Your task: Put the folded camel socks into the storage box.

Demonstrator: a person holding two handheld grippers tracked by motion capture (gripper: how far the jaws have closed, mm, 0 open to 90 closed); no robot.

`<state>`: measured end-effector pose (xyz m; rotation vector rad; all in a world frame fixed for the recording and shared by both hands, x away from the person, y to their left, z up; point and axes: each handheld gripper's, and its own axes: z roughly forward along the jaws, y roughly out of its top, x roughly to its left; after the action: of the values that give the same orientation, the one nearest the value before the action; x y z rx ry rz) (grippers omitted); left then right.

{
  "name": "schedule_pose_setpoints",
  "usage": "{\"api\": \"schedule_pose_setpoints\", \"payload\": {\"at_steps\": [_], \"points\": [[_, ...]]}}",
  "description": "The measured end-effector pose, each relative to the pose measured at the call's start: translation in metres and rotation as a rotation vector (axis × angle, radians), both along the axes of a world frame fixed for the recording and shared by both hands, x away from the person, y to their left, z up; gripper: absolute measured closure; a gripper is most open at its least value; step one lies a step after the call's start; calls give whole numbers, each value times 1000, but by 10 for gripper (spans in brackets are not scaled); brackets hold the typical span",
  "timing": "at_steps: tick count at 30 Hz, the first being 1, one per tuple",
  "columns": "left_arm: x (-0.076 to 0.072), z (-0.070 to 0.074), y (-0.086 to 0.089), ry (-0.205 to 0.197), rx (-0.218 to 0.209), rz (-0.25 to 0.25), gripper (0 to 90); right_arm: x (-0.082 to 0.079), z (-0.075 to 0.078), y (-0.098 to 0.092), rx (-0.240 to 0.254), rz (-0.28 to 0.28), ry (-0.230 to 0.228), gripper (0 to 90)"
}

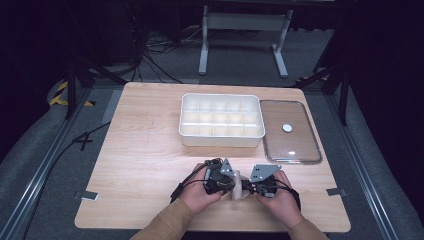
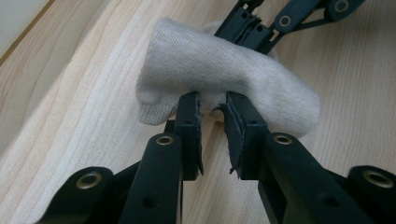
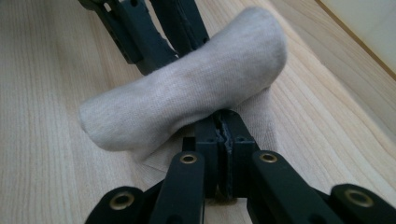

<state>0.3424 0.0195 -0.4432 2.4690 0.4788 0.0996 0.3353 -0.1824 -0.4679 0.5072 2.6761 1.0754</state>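
A rolled beige sock (image 1: 237, 187) is held at the near edge of the wooden table (image 1: 140, 160), between the two hand-held tools. The left gripper (image 2: 212, 109) and the right gripper (image 3: 223, 126) are brought in from opposite sides, so that the roll lies directly ahead of each set of jaws and the opposing tool is seen just beyond it.

In the right gripper view, the jaws are pressed together with a thin layer of the sock's fabric caught between them at the underside of the roll — the pads meet with almost no gap. In the left gripper view, the jaws stand slightly apart, their tips pushed into the near side of the sock; a small fold of cloth sits at the tips, but whether it is actually pinched cannot be told.

The two-sided hold is judged to serve a purpose: the roll is kept from unwinding while it is shaped or readied for lifting, since one pinch alone would let the loose end fall open.

The long axis of the sock runs crosswise to both sets of jaws. In the high view it points away from the person, toward the white compartment box (image 1: 221, 120); a clear lid (image 1: 291, 132) lies just beside that box, well ahead of the right tool.
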Motion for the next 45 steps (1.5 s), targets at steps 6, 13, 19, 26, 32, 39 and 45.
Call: {"api": "schedule_pose_setpoints", "payload": {"at_steps": [6, 13, 19, 26, 32, 39, 45], "points": [[-1, 1, 1, 9, 9, 9, 757, -2, -1, 4, 26, -1, 17, 841], [0, 1, 4, 23, 4, 30, 751, -1, 10, -9, 66, -30, 35, 758], [0, 2, 5, 19, 2, 36, 748, -3, 21, -22, 72, -54, 32, 765], [0, 3, 6, 20, -3, 38, 746, -1, 23, -40, -31, -99, 92, 869], [-1, 4, 6, 24, -6, 37, 748, 1, 20, -46, -76, -140, 146, 888], [-1, 3, 5, 23, -11, 33, 749, -3, 9, -27, -73, -92, 143, 871], [-2, 4, 4, 19, -17, 30, 749, -5, 6, -18, -65, -82, 129, 872]]}}
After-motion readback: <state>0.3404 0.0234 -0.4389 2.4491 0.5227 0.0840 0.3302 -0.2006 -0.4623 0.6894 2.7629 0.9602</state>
